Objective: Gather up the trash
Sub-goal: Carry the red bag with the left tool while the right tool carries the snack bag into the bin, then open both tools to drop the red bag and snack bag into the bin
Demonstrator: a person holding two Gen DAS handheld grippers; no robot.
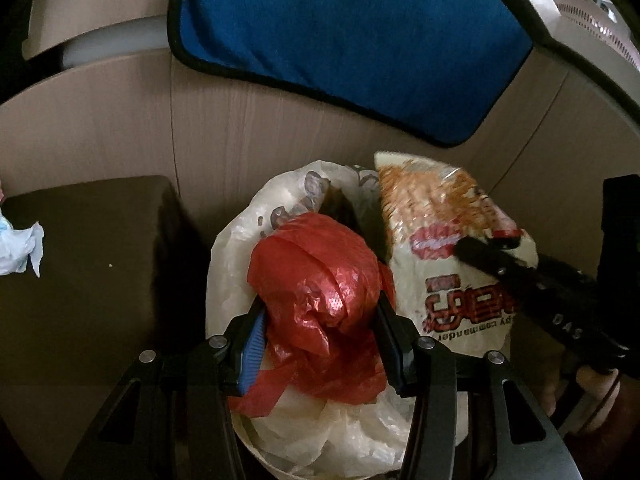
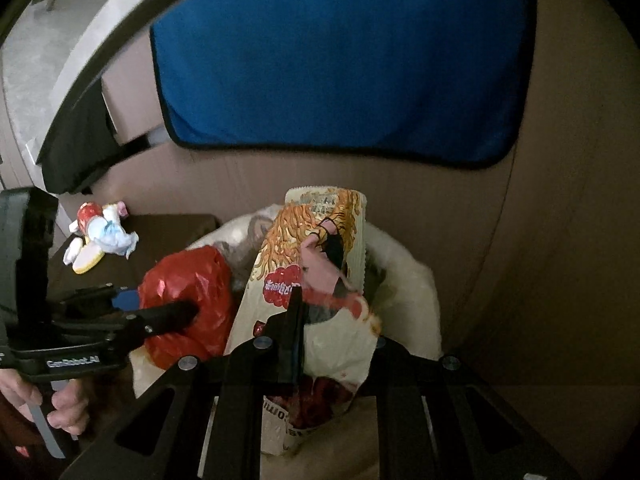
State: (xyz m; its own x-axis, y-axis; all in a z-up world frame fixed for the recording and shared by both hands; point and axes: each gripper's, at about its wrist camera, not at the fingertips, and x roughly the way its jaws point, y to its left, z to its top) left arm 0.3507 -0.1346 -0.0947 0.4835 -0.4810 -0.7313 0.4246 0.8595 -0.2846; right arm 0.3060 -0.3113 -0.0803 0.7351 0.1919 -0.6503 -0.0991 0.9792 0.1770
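Observation:
My left gripper [image 1: 320, 320] is shut on a crumpled red plastic bag [image 1: 316, 280] and holds it over a bin lined with a white plastic bag [image 1: 232, 264]. My right gripper [image 2: 316, 320] is shut on a noodle snack packet [image 2: 316, 248] and holds it upright over the same bin [image 2: 408, 280]. In the left wrist view the packet [image 1: 440, 232] stands just right of the red bag, with the right gripper [image 1: 492, 252] reaching in from the right. In the right wrist view the red bag [image 2: 188, 300] and left gripper [image 2: 160, 308] are at the left.
A dark brown low table [image 1: 100, 272] stands left of the bin, with crumpled wrappers and tissue [image 2: 100, 236] on it. A blue mat [image 1: 352, 40] lies behind on the wooden floor [image 1: 100, 120]. A wall or cabinet [image 2: 560, 240] runs on the right.

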